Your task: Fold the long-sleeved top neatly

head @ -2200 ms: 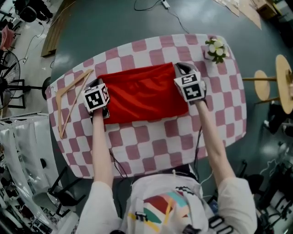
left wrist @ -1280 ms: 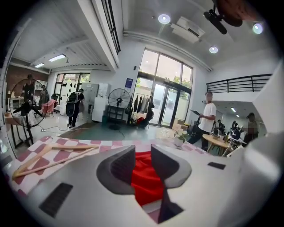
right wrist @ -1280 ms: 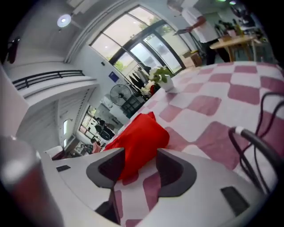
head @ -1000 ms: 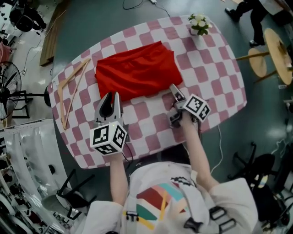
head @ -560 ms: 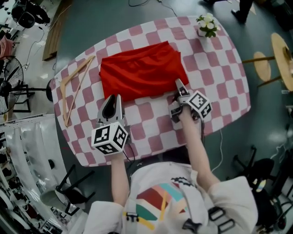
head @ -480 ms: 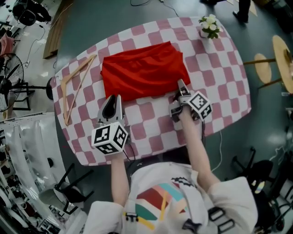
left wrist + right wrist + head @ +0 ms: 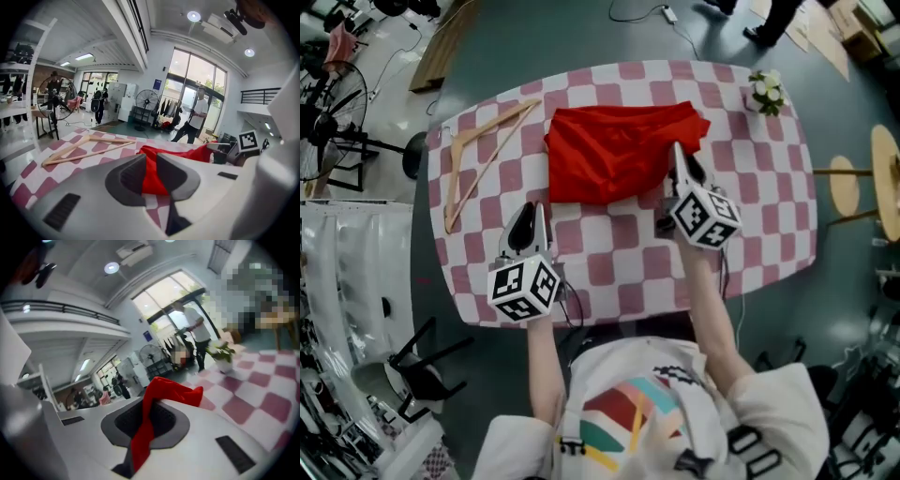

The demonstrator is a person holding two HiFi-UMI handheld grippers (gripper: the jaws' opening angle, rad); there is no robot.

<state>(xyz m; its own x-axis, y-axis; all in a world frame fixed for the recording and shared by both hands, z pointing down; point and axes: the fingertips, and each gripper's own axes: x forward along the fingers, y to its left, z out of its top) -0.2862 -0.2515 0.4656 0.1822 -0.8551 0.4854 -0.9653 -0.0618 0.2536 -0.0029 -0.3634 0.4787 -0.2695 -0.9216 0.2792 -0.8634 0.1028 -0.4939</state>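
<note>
Checked table (image 7: 623,267) fills the head view. Nearest, the left gripper (image 7: 530,214) sits low over the cloth, short of the red top (image 7: 614,155). Its jaws have just been closing to a narrow gap, with nothing between them. The right gripper (image 7: 681,157) jaws have just closed on the top's near edge and hold it raised. Hanger (image 7: 483,155) lies far left, flowers (image 7: 766,91) far right.

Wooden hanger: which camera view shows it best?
The head view: the whole wooden hanger lies on the checked tablecloth, left of the red top. The left gripper view shows it low and foreshortened; the right gripper view misses it.
</note>
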